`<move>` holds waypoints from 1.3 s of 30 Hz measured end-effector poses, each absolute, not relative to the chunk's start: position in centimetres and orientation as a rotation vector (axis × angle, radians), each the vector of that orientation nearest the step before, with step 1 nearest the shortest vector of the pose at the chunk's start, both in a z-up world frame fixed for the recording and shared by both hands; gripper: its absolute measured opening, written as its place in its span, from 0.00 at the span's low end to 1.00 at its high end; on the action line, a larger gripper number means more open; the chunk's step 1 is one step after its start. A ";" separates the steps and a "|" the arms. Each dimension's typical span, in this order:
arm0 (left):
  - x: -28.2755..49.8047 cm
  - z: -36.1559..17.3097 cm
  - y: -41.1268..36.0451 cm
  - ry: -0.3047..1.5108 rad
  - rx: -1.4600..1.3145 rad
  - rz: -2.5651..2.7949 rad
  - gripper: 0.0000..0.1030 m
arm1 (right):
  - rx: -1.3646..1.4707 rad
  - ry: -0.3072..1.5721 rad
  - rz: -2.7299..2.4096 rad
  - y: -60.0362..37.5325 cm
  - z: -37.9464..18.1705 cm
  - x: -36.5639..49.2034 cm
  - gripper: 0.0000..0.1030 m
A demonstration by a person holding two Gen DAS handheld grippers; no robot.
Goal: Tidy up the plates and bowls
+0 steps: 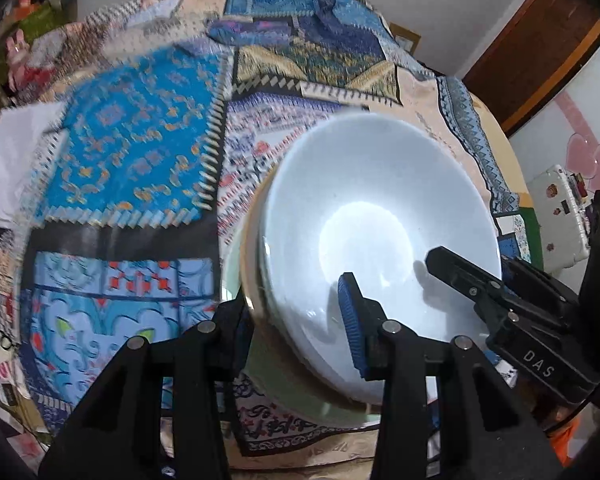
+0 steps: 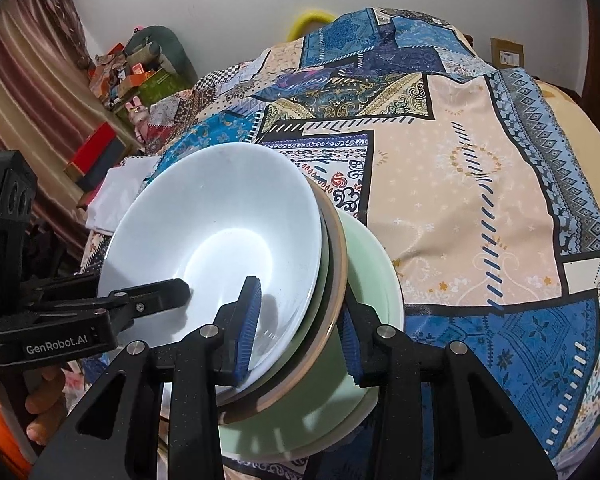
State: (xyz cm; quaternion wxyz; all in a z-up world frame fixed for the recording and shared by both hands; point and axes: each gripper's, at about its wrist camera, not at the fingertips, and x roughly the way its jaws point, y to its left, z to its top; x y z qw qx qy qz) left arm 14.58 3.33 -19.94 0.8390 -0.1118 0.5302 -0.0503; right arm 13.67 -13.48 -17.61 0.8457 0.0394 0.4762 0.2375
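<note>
Bowls (image 2: pixel 220 248) — both tongs clamp rims | apparently lifted — cloth (image 2: pixel 460 208)

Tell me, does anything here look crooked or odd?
Yes. The stack of bowls is steeply tilted rather than level. Both the left gripper and right gripper clamp its rim. The tablecloth looks rumpled. Nothing looks spilled or broken.

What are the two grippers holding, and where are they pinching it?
Both the left gripper and right gripper pinch the rim of a tilted stack of bowls, white bowl on top, from opposite sides.
</note>
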 end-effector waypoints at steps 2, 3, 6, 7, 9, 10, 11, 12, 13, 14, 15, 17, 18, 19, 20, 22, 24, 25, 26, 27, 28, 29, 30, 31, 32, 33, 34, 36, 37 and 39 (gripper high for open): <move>14.1 -18.9 3.5 1.092 -0.210 -0.084 0.39 | 0.077 0.988 0.489 -13.7 -16.9 13.4 0.34; 13.8 -18.3 3.6 1.076 -0.201 -0.074 0.39 | 0.074 0.971 0.483 -14.0 -16.3 13.2 0.34; 12.4 -15.7 4.1 1.004 -0.173 -0.048 0.39 | 0.077 0.925 0.477 -14.7 -14.4 12.4 0.34; 11.9 -14.7 4.3 0.977 -0.168 -0.047 0.39 | 0.079 0.900 0.477 -15.0 -13.3 12.0 0.34; 10.9 -12.9 4.3 0.923 -0.158 -0.043 0.39 | 0.078 0.858 0.477 -15.4 -11.8 11.4 0.34; 10.0 -11.5 4.3 0.880 -0.151 -0.042 0.39 | 0.076 0.832 0.480 -15.4 -10.9 10.9 0.34; 9.6 -10.6 4.2 0.853 -0.147 -0.042 0.40 | 0.074 0.802 0.484 -15.5 -9.9 10.4 0.34; 8.9 -9.6 4.1 0.822 -0.140 -0.041 0.41 | 0.071 0.776 0.488 -15.6 -9.0 9.9 0.35; 8.3 -8.6 4.0 0.792 -0.136 -0.041 0.42 | 0.068 0.748 0.491 -15.6 -8.0 9.3 0.37; 7.5 -7.4 4.0 0.753 -0.131 -0.042 0.45 | 0.063 0.716 0.496 -15.6 -7.0 8.7 0.37; 6.9 -6.6 4.0 0.724 -0.128 -0.041 0.45 | 0.058 0.689 0.500 -15.6 -6.2 8.1 0.38; 5.4 -4.6 3.9 0.656 -0.119 -0.039 0.48 | 0.049 0.633 0.512 -15.5 -4.5 6.9 0.38; 4.8 -3.8 3.9 0.629 -0.117 -0.038 0.49 | 0.046 0.609 0.517 -15.5 -3.8 6.3 0.38; 4.0 -2.8 3.8 0.589 -0.113 -0.037 0.50 | 0.045 0.577 0.523 -15.5 -2.9 5.6 0.40; 3.3 -2.0 3.7 0.558 -0.109 -0.037 0.53 | 0.046 0.558 0.526 -15.6 -2.4 5.2 0.42; 2.0 -0.6 3.7 0.496 -0.104 -0.031 0.60 | 0.043 0.505 0.529 -15.7 -1.3 4.1 0.47; 0.9 0.4 3.6 0.442 -0.099 -0.025 0.64 | 0.031 0.458 0.531 -15.8 -0.2 3.0 0.49; 0.1 1.1 3.6 0.408 -0.093 -0.022 0.68 | 0.030 0.437 0.532 -15.8 0.3 2.5 0.51; -0.4 1.5 3.5 0.386 -0.088 -0.019 0.72 | 0.029 0.420 0.534 -15.9 0.6 2.2 0.52; -1.0 2.0 3.4 0.358 -0.080 -0.016 0.75 | 0.028 0.407 0.535 -15.9 0.9 1.9 0.54; -1.5 2.2 3.3 0.337 -0.073 -0.011 0.80 | 0.028 0.392 0.534 -15.9 1.2 1.6 0.59; -1.9 2.5 3.2 0.320 -0.066 -0.004 0.86 | 0.029 0.377 0.534 -15.9 1.5 1.3 0.62; -2.3 2.7 3.1 0.298 -0.057 0.003 0.88 | 0.029 0.363 0.533 -15.9 1.7 1.0 0.67; -2.6 2.8 3.1 0.288 -0.054 0.004 0.91 | 0.030 0.350 0.532 -15.9 1.9 0.7 0.71; -3.0 3.0 2.9 0.279 -0.050 0.003 0.94 | 0.030 0.340 0.531 -15.9 2.0 0.6 0.73; -3.2 3.0 2.9 0.275 -0.050 0.002 0.95 | 0.031 0.332 0.532 -15.9 2.1 0.4 0.76; -3.5 3.0 2.8 0.269 -0.052 0.000 0.96 | 0.033 0.328 0.534 -15.9 2.1 0.4 0.79; -3.7 3.1 2.8 0.264 -0.056 -0.001 0.97 | 0.036 0.317 0.536 -15.8 2.2 0.1 0.83; -3.9 3.1 2.9 0.260 -0.059 -0.002 0.98 | 0.035 0.309 0.534 -15.8 2.4 0.0 0.87; -4.0 3.1 2.9 0.255 -0.067 -0.003 1.00 | 0.030 0.294 0.528 -15.7 2.4 -0.3 0.92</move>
